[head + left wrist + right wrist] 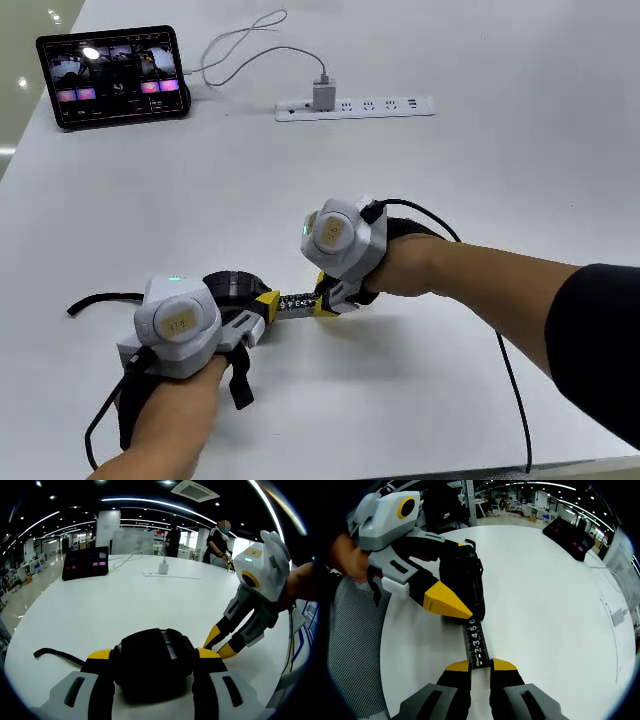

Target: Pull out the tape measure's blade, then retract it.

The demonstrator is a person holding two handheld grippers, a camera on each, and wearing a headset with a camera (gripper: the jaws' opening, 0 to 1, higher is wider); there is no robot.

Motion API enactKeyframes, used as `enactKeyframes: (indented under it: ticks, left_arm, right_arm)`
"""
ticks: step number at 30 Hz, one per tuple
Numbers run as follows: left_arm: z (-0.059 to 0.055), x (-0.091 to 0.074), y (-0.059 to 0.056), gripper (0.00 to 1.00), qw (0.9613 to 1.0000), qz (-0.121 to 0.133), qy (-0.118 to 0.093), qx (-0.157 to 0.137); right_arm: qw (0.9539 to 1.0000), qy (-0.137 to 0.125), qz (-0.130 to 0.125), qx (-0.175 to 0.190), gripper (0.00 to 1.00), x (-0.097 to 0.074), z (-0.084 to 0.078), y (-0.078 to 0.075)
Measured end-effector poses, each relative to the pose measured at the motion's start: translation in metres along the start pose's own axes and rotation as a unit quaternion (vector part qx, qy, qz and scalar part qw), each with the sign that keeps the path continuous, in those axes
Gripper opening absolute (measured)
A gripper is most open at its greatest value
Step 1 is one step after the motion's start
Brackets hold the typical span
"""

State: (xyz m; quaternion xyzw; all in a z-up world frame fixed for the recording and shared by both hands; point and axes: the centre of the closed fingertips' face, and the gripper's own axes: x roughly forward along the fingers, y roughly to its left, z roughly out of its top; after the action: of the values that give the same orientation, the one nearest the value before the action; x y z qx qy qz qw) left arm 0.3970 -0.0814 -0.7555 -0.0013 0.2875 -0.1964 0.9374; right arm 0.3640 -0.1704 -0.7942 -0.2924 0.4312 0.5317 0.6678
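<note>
The right claw (481, 666) is pinching the blade (476, 647) end. The black tape measure case (464, 577) is lying at its 11 o'clock, and the left claw (155, 655) is squeezing it. The blade is showing the numbers 3, 4, 5, 6.

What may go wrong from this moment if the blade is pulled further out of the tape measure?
1. The right gripper pinches only the very end of the blade. If it slips, the blade would probably snap back into the tape measure.
2. The left gripper holds the rounded black tape measure by its sides. A harder pull might twist it or drag it out of the jaws.
</note>
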Motion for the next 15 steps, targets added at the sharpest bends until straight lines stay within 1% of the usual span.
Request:
enactKeyframes:
  ticks: [4,8,12,15]
  left_arm:
    - [0.0,0.0,0.0,0.59,1.0,0.0,0.0,-0.001]
    - [0.0,0.0,0.0,0.59,1.0,-0.001,0.0,-0.002]
    - [0.0,0.0,0.0,0.59,1.0,-0.002,0.0,-0.003]
    - [0.0,0.0,0.0,0.59,1.0,-0.002,0.001,-0.002]
  right_arm:
    - [1.0,-0.003,0.0,-0.001,0.09,0.001,0.003,0.0]
    - [0.9999,-0.014,0.001,0.007,0.09,0.003,0.006,0.001]
    - [0.9998,-0.018,-0.001,0.003,0.09,0.005,0.009,0.002]
    - [0.9997,-0.021,0.0,0.007,0.09,0.006,0.011,0.003]
